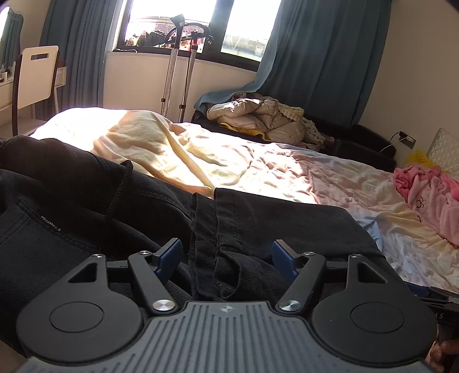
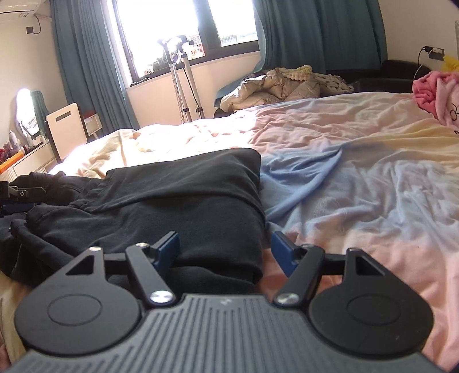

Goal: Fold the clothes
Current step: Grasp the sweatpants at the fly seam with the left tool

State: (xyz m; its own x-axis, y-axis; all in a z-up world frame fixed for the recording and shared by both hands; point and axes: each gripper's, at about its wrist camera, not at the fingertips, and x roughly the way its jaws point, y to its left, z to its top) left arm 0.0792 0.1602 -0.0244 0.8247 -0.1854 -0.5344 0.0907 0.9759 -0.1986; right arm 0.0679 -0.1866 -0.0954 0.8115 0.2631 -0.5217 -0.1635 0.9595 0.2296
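Item 1, black trousers [image 1: 143, 206]: dark garment laid across the near edge of the bed [image 1: 287, 172], partly folded over on itself. In the left wrist view the hems lie side by side at 12 o'clock from the gripper, with a drawcord [image 1: 117, 189] and a small printed waist label [image 1: 49, 223] toward 10 o'clock. In the right wrist view the folded mass fills the area from 9 to 12 o'clock, its right edge resting on the sheet.

Item 2, left gripper [image 1: 226, 255]: released, blue pads standing well apart, low over the trouser cloth; the fabric runs between the jaws, but the pads do not press it.

Item 3, right gripper [image 2: 225, 252]: released, pads well apart, straddling the right-hand edge of the folded trousers; the left pad lies close against the cloth, the right pad over bare sheet. No clamp is visible.

Item 4, bed sheet [image 2: 358, 178]: wrinkled, pastel bands of yellow, pink and blue.

Item 5, pink garment [image 1: 430, 198]: bunched on the bed at 2 o'clock.

Item 6, beige quilted jacket [image 1: 258, 114]: heaped beyond the bed at 12 o'clock, below blue curtains [image 1: 321, 57].

Item 7, white chair [image 1: 37, 77]: at 10 o'clock, by the window [image 1: 200, 25].
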